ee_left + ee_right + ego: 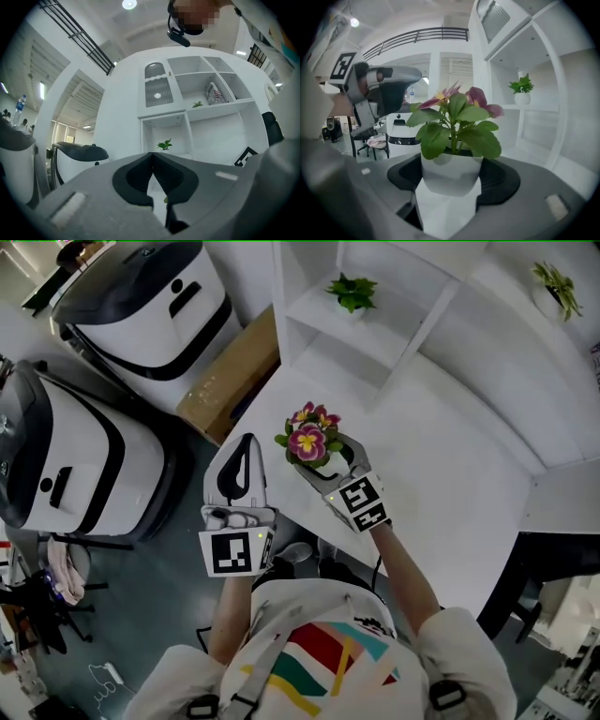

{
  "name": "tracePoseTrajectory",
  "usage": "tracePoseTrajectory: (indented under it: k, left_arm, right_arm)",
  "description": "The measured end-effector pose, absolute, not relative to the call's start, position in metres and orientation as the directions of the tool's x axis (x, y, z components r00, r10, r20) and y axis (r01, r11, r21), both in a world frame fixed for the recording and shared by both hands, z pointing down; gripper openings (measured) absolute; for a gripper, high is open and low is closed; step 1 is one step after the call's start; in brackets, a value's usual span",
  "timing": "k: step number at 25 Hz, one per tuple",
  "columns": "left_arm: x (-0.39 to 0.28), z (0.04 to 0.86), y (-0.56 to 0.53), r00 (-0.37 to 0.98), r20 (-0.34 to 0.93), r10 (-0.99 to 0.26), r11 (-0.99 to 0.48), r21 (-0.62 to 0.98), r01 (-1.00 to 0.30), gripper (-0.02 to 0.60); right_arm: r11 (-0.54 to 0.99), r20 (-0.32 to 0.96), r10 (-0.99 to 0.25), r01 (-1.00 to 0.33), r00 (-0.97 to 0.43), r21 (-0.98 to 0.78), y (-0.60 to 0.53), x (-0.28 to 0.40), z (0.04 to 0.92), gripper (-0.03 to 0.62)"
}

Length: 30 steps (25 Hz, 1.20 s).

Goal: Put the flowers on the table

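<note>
A small white pot (450, 180) of pink and yellow flowers (309, 440) sits upright between the jaws of my right gripper (330, 461), which is shut on the pot. It hangs above the near left part of the white table (450, 474); whether the pot touches the table I cannot tell. In the right gripper view the flowers (454, 115) and green leaves fill the middle. My left gripper (247, 444) is just left of the pot, at the table's left edge, shut with nothing in it. In its own view the left gripper (151, 155) points at the shelves.
A white shelf unit (309, 324) stands at the back of the table, with a small green plant (352, 292) in one bay and another plant (555, 282) far right. A cardboard box (230, 381) and two large white machines (75, 456) stand on the floor to the left.
</note>
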<state>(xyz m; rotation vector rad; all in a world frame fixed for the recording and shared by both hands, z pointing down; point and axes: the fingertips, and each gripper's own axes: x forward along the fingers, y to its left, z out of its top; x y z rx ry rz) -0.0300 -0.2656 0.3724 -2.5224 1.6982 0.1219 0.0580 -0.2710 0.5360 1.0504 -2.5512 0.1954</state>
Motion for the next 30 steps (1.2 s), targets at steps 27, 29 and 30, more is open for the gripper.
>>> tracePoseTrajectory:
  k: [27,29,30]
  left_arm:
    - [-0.088,0.376,-0.253,0.282,-0.116,-0.952,-0.280,-0.037,-0.959,0.005]
    - [-0.088,0.377,-0.252,0.284,-0.115,-0.952,-0.281,-0.034,-0.959,0.005]
    - [-0.087,0.377,-0.252,0.286,-0.116,-0.951,-0.284,-0.033,-0.958,0.005]
  right_arm:
    - [0.735,0.650,-0.505,-0.678,-0.568,-0.022,-0.274,0.028,0.652,0.333]
    - [0.735,0.652,-0.507,-0.678,-0.564,-0.015,-0.272,0.029,0.652,0.333]
    - [0.734,0.653,-0.508,-0.679,-0.561,-0.012,-0.270,0.031,0.652,0.333]
